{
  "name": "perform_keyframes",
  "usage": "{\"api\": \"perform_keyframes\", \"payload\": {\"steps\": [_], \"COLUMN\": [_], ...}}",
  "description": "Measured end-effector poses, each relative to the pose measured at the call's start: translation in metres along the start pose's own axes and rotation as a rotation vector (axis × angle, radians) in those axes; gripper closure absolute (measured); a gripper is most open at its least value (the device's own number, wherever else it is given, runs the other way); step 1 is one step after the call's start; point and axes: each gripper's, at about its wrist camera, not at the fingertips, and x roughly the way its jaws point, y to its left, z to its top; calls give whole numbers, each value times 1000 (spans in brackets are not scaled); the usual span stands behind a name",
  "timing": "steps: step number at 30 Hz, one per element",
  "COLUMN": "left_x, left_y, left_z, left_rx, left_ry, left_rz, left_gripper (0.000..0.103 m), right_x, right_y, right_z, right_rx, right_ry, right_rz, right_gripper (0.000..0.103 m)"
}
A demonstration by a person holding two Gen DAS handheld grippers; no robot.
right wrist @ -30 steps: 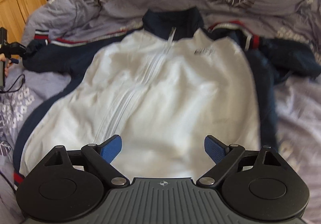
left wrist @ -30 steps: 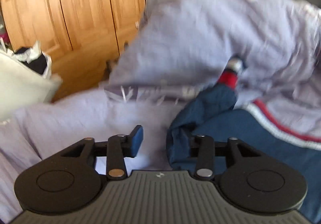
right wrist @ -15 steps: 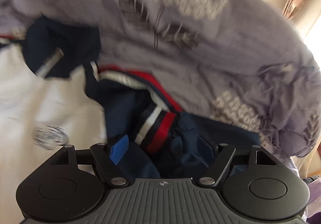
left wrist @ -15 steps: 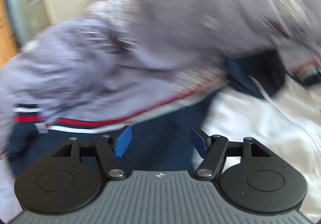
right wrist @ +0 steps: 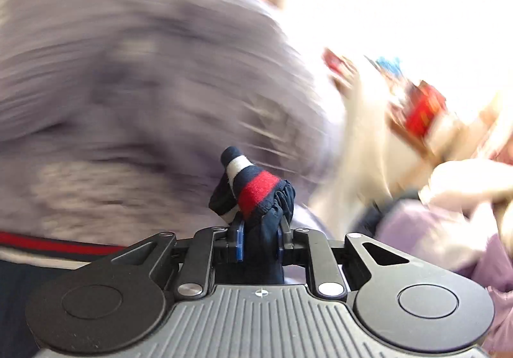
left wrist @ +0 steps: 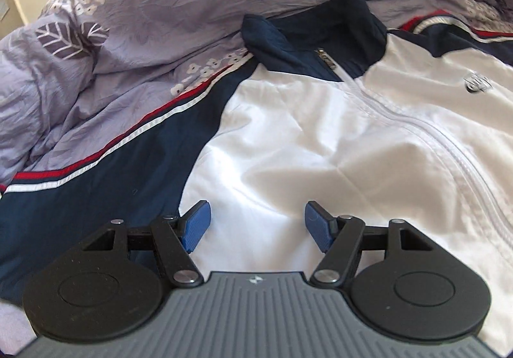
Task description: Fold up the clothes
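Bedding: a crumpled lilac duvet with leaf and flower print (left wrist: 134,46) lies under everything.
Jacket: the white-fronted, navy-sleeved zip track jacket (left wrist: 320,140) lies face up on it, front now flat.
Right gripper (right wrist: 259,241): its jaws have just closed, clamping the navy, white and red striped knit cuff (right wrist: 253,188); that sleeve can now fold across.
Left gripper (left wrist: 256,223): has let go its sleeve; now empty, jaws apart above the white chest.
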Motion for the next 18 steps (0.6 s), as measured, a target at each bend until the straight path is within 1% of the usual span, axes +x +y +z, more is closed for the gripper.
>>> {"api": "perform_keyframes", "payload": {"steps": [1,2,3,4,5,6,8,9,11,12,13,14,15,16,18], "left_x": [1,2,3,3,3,2,0,-2,-6,-7,-9,-10,-11,-10,-9], "left_y": [2,4,6,8,9,10,14,15,17,17,19,21,23,25,27], "left_z": [1,3,4,5,6,7,9,11,14,16,18,19,20,18,12], "left_rx": [-12,-23,-35,-47,-59,-70,-92,-101,-106,-107,-112,-119,-132,-149,-170], "left_ry": [7,14,20,24,29,34,37,36,25,19,14,8,6,13,36], "left_rz": [7,12,18,23,27,31,27,23,23,29,31,32,29,28,24], "left_gripper": [34,34,34,34,34,34,34,34,34,34,34,33,31,28,28], "right_x": [16,34,48,53,51,43,17,2,-29,-45,-60,-78,-93,-103,-121], "right_y": [-18,-31,-41,-46,-50,-52,-46,-39,-21,-9,4,16,27,41,75], "right_z": [-4,-11,-19,-28,-36,-43,-52,-53,-52,-50,-48,-46,-46,-48,-60], "right_rx": [18,29,32,26,16,8,-1,-10,-44,-64,-76,-90,-107,-120,-143], "right_ry": [76,167,250,287,268,216,81,11,-115,-173,-218,-245,-246,-225,-172], "right_rz": [29,35,8,-17,-20,-17,-33,-10,60,83,118,195,320,450,657], "right_gripper": [66,47,37,37,37,34,32,31,26,19,16,15,15,15,18]}}
